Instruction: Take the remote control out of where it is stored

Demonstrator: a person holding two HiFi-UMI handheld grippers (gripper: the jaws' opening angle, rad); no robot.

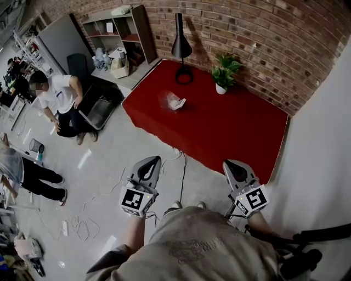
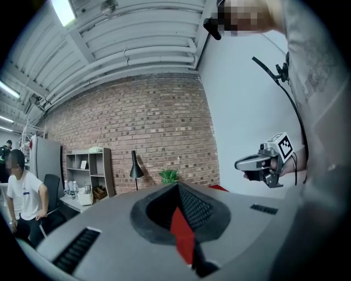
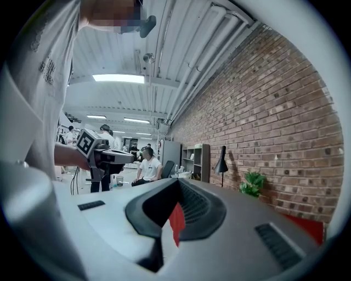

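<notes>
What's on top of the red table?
The red table bears a black lamp, a potted plant and a small pale bundle. What the bundle holds cannot be made out.

Room, industrial type. Rear wall: exposed red brick wall [image 1: 263, 49]; adjoining right side: plain white wall [image 1: 323, 137]. Floor [image 1: 126, 148]: smooth pale grey, glossy, with loose cables [image 1: 82, 222] trailing across it. Ceiling [image 2: 137, 49]: white, ribbed with beams and pipes, lit by a strip light [image 2: 63, 11]. Furniture: one table [image 1: 230, 126] covered in red, set into the corner; black cone-shaded lamp [image 1: 181, 46] and small potted plant [image 1: 224, 71] standing on it near the brick. Open shelf unit [image 1: 118, 33] against the brick, left of the table; tall grey cabinet [image 1: 63, 38] and black office chair [image 1: 82, 66] beside it.
</notes>
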